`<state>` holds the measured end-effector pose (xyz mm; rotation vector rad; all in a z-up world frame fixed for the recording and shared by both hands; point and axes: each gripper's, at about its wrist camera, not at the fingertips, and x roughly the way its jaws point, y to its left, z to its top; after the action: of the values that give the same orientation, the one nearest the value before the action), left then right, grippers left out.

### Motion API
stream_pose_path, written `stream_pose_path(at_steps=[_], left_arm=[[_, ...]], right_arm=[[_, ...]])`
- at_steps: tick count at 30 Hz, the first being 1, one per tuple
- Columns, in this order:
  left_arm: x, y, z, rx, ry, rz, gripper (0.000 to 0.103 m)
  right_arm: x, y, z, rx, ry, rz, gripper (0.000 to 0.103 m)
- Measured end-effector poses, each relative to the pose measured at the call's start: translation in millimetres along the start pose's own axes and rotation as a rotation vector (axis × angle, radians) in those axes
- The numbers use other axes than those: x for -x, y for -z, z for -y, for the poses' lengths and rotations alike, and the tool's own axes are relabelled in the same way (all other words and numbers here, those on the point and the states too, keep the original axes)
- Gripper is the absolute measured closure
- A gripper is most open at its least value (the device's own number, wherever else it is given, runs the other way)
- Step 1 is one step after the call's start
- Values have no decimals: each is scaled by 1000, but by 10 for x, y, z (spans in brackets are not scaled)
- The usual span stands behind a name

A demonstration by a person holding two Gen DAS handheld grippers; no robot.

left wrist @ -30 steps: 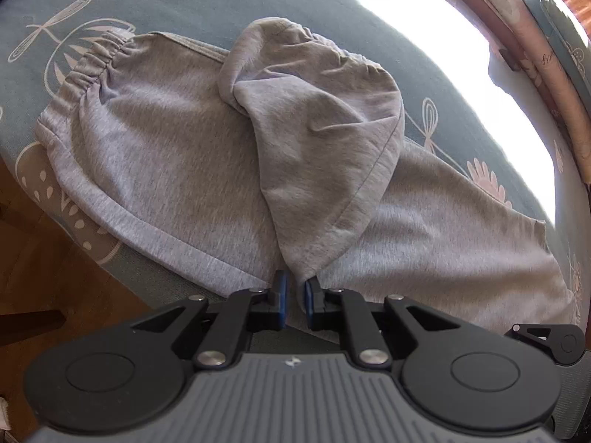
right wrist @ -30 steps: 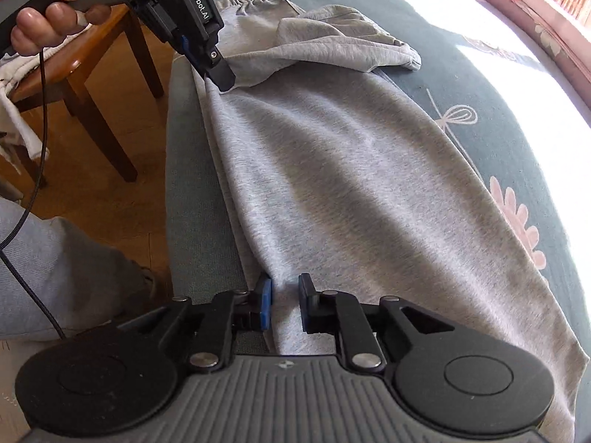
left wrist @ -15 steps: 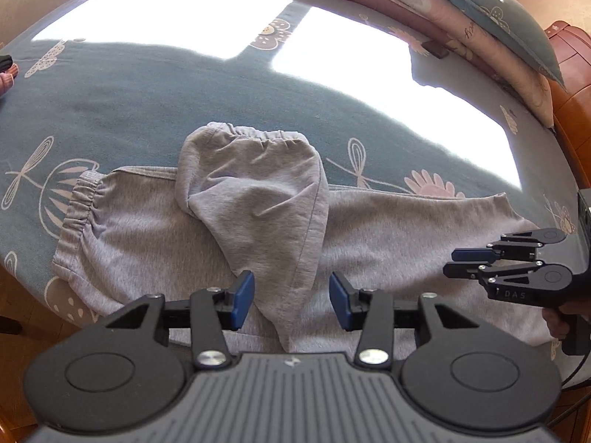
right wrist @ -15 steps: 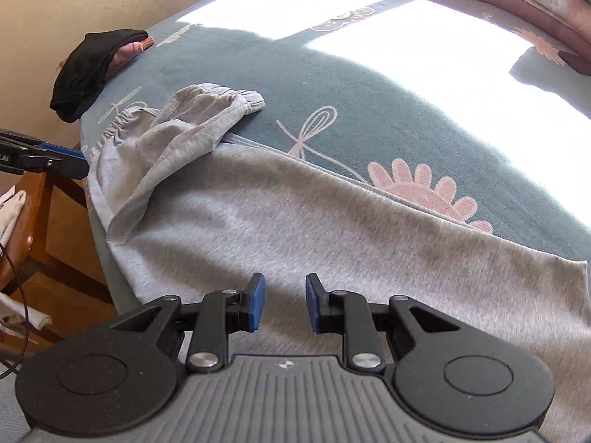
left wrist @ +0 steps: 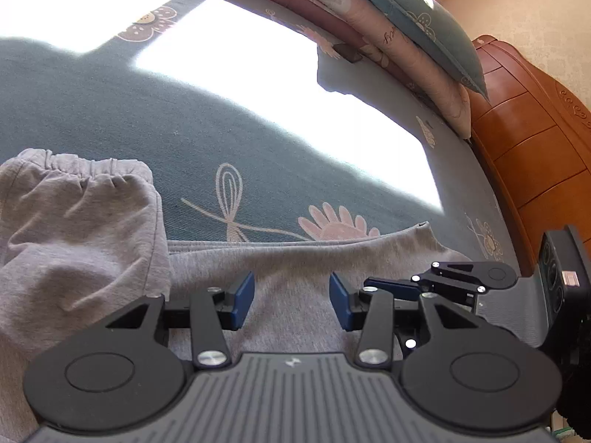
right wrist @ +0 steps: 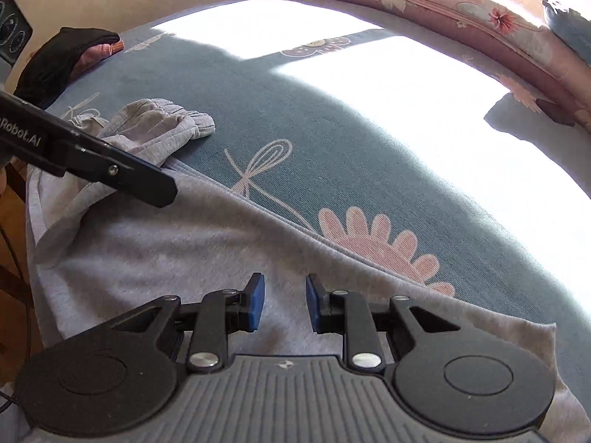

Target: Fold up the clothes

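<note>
Grey sweatpants (left wrist: 295, 277) lie flat along the near edge of the bed (left wrist: 258, 140), on a blue-green sheet with flower drawings. One leg end (left wrist: 81, 221) with a stretchy cuff is folded back over them on the left. The left hand-held gripper (left wrist: 291, 301) floats above the grey cloth, spread apart and pinching nothing. The right hand-held gripper (right wrist: 284, 302) is a little apart too, with nothing between its blue pads (right wrist: 255, 304). A black cloth (right wrist: 62, 55) sits at the far left corner.

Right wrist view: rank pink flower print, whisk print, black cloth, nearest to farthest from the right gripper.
1. pink flower print, on the bedsheet just beyond the right gripper, to its right.
2. whisk print, mid-bed, straight ahead.
3. black cloth, far left bed edge.
</note>
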<state>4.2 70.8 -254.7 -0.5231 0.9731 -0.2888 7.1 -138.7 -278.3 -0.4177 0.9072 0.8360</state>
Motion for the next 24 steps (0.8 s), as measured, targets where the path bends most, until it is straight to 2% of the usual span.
stream_pose_path(at_steps=[4, 5, 6, 8, 9, 10, 12, 13, 14, 16, 18, 21, 22, 23, 24], left_arm=[[-323, 22, 60, -68, -25, -16, 59], [-393, 31, 54, -85, -84, -9, 59], [-435, 49, 39, -113, -135, 0, 68], [-420, 69, 10, -164, -161, 12, 72], [-407, 72, 16, -192, -180, 7, 79], [-396, 72, 31, -223, -204, -2, 82], [-392, 32, 80, -228, -232, -30, 82], [-409, -10, 141, -226, -244, -53, 82], [-431, -55, 232, -238, -246, -71, 78], [-474, -109, 487, -291, -173, -77, 72], [-602, -115, 769, -344, -67, -92, 60], [-946, -59, 1110, -389, 74, -160, 59], [-1079, -32, 1186, -405, 99, -177, 59], [-1201, -5, 1225, -433, 78, -175, 57], [-1297, 9, 1232, -466, 24, -162, 59]], right_arm=[[245, 524, -75, -7, 96, -67, 71], [244, 622, -94, -16, 113, -83, 71], [232, 693, -104, -31, 120, -91, 69], [264, 803, -123, -50, 129, -80, 66], [301, 870, -135, -62, 135, -79, 63], [365, 972, -136, -88, 131, -98, 61], [490, 1160, -135, -138, 125, -134, 52], [541, 1182, -113, -156, 123, -143, 52], [593, 1203, -91, -174, 122, -153, 52], [692, 1234, -40, -209, 125, -164, 53], [771, 1167, 72, -242, 168, -106, 52], [758, 1148, 259, -290, 226, -71, 52], [740, 1168, 318, -303, 242, -70, 52], [730, 1210, 378, -314, 261, -70, 52], [726, 1256, 435, -325, 275, -70, 52]])
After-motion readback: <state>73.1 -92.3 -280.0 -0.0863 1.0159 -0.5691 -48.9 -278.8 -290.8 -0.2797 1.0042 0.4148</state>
